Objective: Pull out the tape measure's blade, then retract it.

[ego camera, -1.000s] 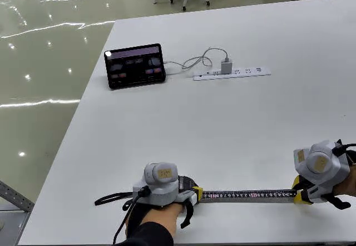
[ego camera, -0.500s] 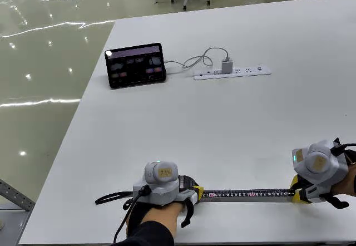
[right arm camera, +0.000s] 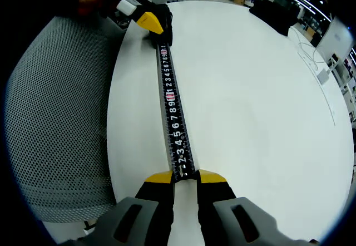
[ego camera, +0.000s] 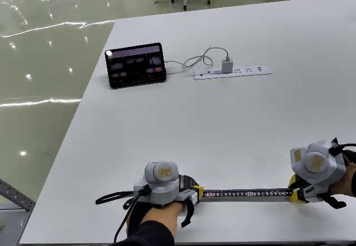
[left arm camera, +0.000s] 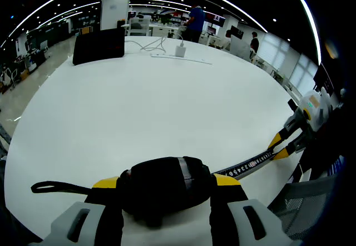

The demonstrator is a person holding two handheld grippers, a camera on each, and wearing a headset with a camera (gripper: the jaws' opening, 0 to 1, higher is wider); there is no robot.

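Blade (right arm camera: pixel 169 101) was pulled well out, flat on table (ego camera: pixel 222 123), so first half looked done, retract left to do. Left gripper (left arm camera: pixel 167 182) clamped on tape measure case (ego camera: pixel 186 185), right gripper (right arm camera: pixel 183 176) pinched blade tip. Whole lot sat well apart from tablet (ego camera: pixel 135 65), on its near side.

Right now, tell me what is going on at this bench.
A person holds a tool in each hand at a white table. The left tool is shut on the black case of the tape measure; the right tool pinches the tip of the blade, which lies drawn out flat between them. A tablet and power strip sit farther back.
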